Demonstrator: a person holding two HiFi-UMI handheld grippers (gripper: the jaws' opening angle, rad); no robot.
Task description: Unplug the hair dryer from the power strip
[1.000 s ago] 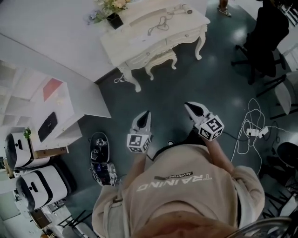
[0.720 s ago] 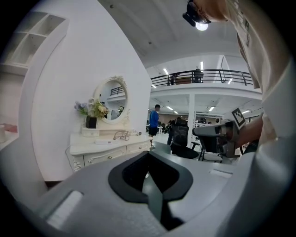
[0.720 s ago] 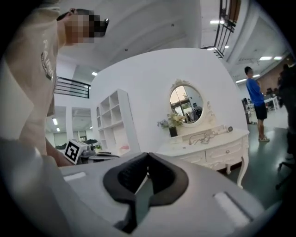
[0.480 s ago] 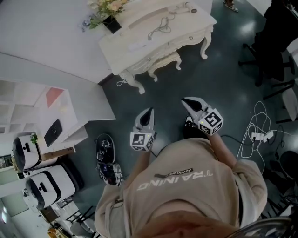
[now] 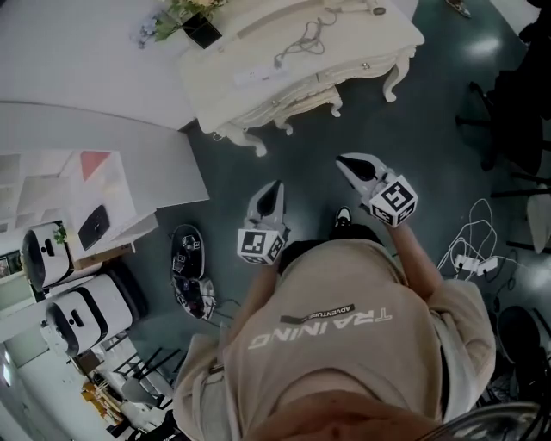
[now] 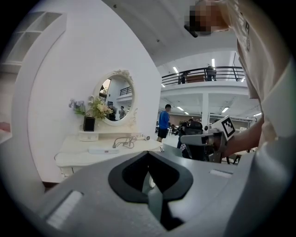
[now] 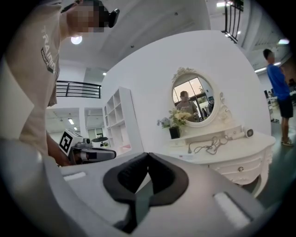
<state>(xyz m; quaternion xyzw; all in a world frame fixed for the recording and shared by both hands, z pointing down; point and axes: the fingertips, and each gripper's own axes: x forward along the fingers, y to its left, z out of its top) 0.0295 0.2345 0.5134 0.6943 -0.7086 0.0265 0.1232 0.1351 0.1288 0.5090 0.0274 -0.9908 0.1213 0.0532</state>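
Note:
The white hair dryer [image 5: 372, 10] lies at the right end of a cream dressing table [image 5: 362, 43]. Its grey cord [image 5: 301, 39] loops across the top toward a white power strip [image 5: 258, 77]. Both grippers hang over the dark floor, short of the table and apart from it. My left gripper [image 5: 270, 195] is shut and holds nothing; my right gripper [image 5: 350, 164] is shut and holds nothing too. The left gripper view shows the power strip [image 6: 102, 150], cord [image 6: 124, 142] and dryer [image 6: 141, 137] past the closed jaws. In the right gripper view the dryer [image 7: 243, 134] lies at the table's right.
A stool [image 5: 301, 105] is tucked under the table and a flower pot [image 5: 200, 30] stands at its left end. A white shelf unit [image 5: 95, 198], shoes [image 5: 185, 263] and white machines [image 5: 77, 323] are at left. Floor cables with plugs [image 5: 469, 258] and a black chair [image 5: 516, 112] are at right.
The dressing table has slid toward the top of the head view and the floor cables have shifted lower right as the person moved. Both grippers stay shut and raised side by side.

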